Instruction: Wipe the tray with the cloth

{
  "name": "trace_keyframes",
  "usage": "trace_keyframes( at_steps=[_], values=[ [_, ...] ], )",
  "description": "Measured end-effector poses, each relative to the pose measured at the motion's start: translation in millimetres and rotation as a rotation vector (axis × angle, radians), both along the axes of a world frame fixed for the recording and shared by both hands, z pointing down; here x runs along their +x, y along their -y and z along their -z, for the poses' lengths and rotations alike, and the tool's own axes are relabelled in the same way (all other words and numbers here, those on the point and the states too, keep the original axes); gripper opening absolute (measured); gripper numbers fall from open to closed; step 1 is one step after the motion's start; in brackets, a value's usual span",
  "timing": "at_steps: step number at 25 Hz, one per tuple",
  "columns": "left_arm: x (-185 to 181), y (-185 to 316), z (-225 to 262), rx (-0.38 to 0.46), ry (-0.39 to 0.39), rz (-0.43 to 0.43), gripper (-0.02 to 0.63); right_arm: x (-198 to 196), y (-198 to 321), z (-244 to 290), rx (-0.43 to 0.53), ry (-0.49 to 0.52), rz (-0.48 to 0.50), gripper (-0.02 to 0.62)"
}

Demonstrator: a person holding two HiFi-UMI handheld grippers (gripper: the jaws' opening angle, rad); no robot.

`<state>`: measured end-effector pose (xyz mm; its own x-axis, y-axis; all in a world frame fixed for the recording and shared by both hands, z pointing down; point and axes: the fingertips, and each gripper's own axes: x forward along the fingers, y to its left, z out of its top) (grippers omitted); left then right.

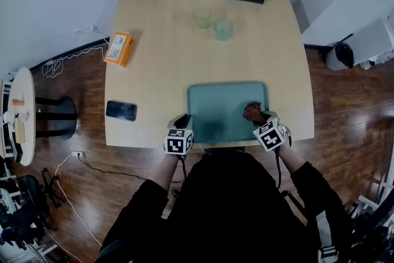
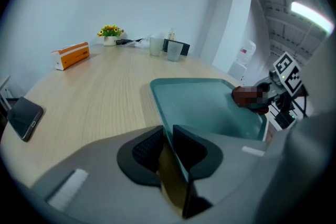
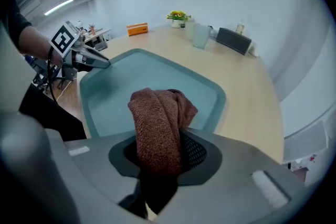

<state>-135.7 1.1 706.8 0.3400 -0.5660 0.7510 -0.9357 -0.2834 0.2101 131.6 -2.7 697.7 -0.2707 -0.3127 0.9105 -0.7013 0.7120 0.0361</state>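
Smooth teal tray clamped at near-left rim by left gripper; nubby brown cloth pinched by right gripper inside right rim.

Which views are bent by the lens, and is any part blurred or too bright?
Head view: mild bending, the table edges bow; sharp. Right gripper view: strong fisheye, dark corners; the cloth is sharp. Left gripper view: same fisheye; a mosaic patch lies over the cloth; a ceiling lamp glares.
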Motion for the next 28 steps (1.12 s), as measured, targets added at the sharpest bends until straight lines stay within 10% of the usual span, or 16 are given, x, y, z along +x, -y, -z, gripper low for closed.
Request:
trace_keyframes(
  at_steps=[12, 21, 28],
  values=[
    [-3, 2, 1, -0.042, -0.074, 0.005, 0.029, -248, -77, -7, -0.008, 0.088, 0.569, 0.112],
    [-8, 0, -2, -0.022, -0.042, 0.006, 0.028, -229, -88, -8, -0.008, 0.076, 0.566, 0.111],
    [-9, 1, -2, -0.013, -0.025, 0.002, 0.029, -71, -73, -9, -0.039, 0.012, 0.298, 0.112]
  ],
)
